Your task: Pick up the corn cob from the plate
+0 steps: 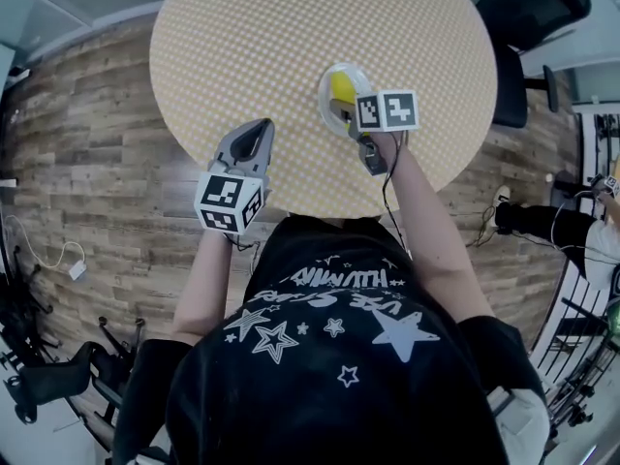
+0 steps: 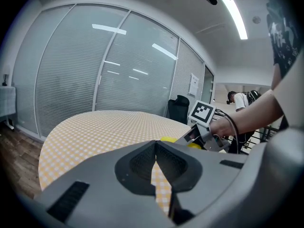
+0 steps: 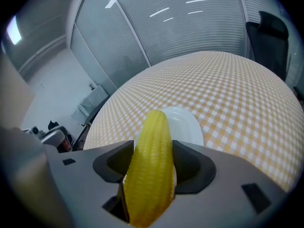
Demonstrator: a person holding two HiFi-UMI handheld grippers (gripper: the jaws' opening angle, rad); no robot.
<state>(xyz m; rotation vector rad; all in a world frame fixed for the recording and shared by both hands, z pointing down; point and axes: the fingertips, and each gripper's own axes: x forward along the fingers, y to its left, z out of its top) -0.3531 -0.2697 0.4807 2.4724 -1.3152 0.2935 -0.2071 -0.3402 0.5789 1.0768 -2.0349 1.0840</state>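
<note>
While the left claw (image 1: 250, 143) hangs over the near left edge of the tabletop (image 1: 291, 46), the right claw (image 1: 343, 114) reaches over the near rim of the plate (image 1: 359, 74). This white plate sits on the yellow-checked round tabletop, right of its middle and toward the near side.

Seen from the right gripper view, the right claw (image 3: 149, 167) is clamped on the cob (image 3: 152, 141). The two dark pads lie against its left and right sides, and the yellow cob fills the gap between them. It runs lengthwise along the claw, its rounded tip pointing away toward the far side, over the plate (image 3: 190, 127). From the head view the cob (image 1: 340, 87) shows as a yellow strip over the plate's left half. Whether it rests on the plate or is raised off it I cannot tell.

In its own view the left claw (image 2: 154, 148) is empty, its tips together with only a narrow slit lower down, through which the checked cloth shows. It points across the tabletop at a shallow downward tilt. Beyond it, to the right, the right gripper's marker cube (image 2: 203, 113) shows, with a bit of yellow cob just below it.
</note>
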